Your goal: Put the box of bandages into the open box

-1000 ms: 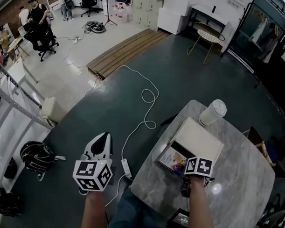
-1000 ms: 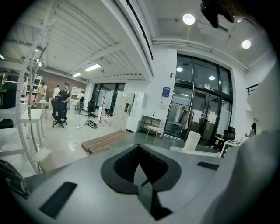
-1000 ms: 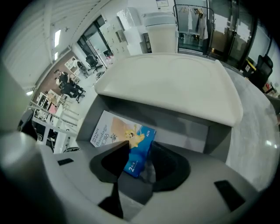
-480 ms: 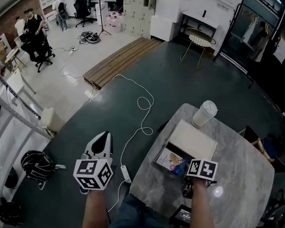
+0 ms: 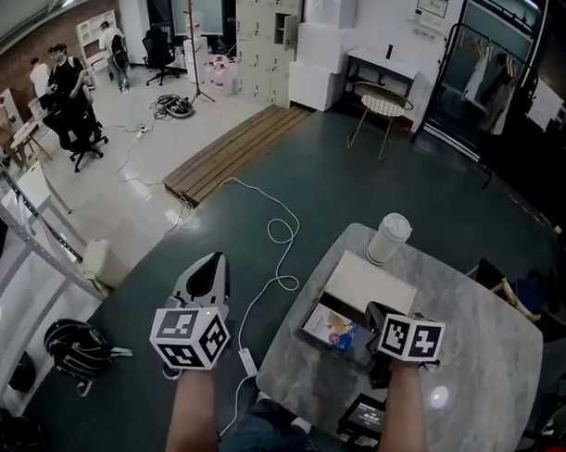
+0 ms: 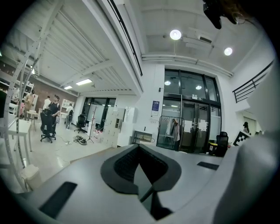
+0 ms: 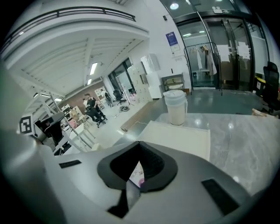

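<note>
The box of bandages [image 5: 332,328], colourfully printed, lies in the dark lower half of the open box, beside its white raised lid [image 5: 369,286] on the marble table [image 5: 484,320]. My right gripper [image 5: 375,314] hovers just right of it. Its jaws are closing and stand shut with nothing between them. In the right gripper view [image 7: 139,148] a sliver of the printed box [image 7: 138,173] shows below the jaws, with the white lid [image 7: 175,135] beyond. My left gripper [image 5: 211,264] is held over the floor left of the table, shut and empty, and its own view [image 6: 139,149] faces the room.
A white lidded cup [image 5: 388,237] stands behind the open box. A dark device [image 5: 367,416] lies at the table's near edge. On the floor are a white cable [image 5: 278,231], a power strip [image 5: 248,361], a backpack [image 5: 75,341] and a wooden pallet [image 5: 235,140].
The head view has tilted up, showing more of the room. My right gripper has drawn slightly right, away from the printed box. The left gripper has hardly moved.
</note>
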